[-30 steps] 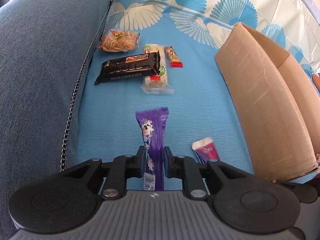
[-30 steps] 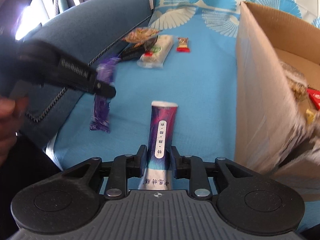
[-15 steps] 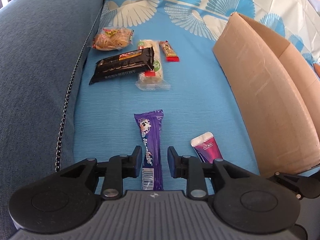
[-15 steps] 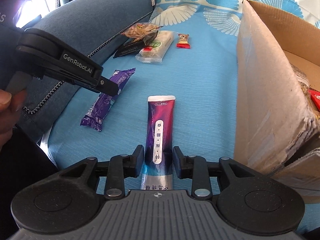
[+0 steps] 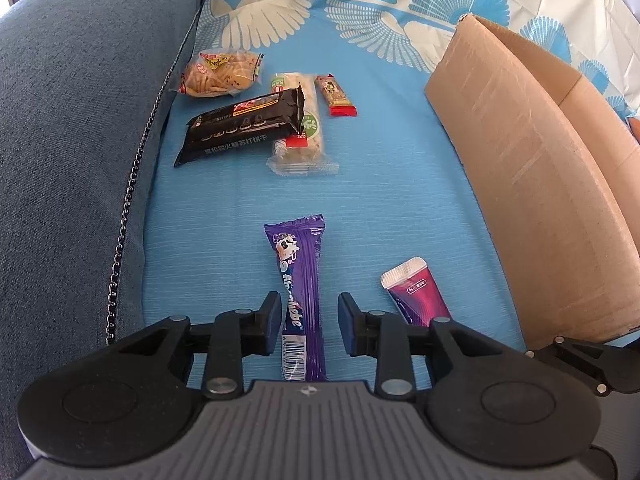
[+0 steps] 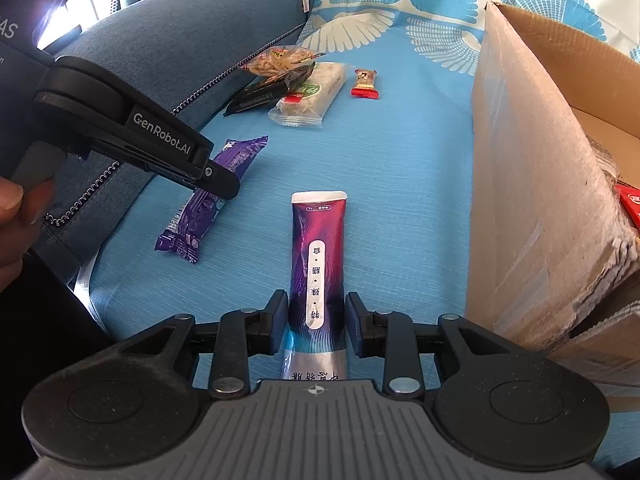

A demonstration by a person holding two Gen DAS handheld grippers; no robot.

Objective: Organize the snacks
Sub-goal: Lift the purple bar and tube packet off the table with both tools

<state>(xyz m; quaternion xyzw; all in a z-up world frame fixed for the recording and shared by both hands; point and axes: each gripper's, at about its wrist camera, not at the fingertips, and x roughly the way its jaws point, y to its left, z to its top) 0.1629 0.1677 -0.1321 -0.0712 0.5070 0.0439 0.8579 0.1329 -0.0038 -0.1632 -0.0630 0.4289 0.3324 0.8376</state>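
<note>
The cardboard box (image 6: 536,184) is cut off, its contents mostly hidden. Beside it on the blue sofa cushion (image 5: 400,208), the left hand-held gripper (image 5: 308,322) is opening around the purple bar (image 5: 300,300); the right hand-held gripper (image 6: 316,322) brackets the magenta tube (image 6: 318,252) without gripping.

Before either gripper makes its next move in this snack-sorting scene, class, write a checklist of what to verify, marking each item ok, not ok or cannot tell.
1. Left gripper jaws clear of the purple chocolate bar wrapper: ok, jaws opening, gaps on both sides.
2. Right gripper clear of the magenta-and-silver snack tube: ok, small gaps.
3. Both snacks lie flat on the blue patterned cloth: ok.
4. Brown cardboard box open on top: ok.
5. Room left inside the box: cannot tell.
</note>
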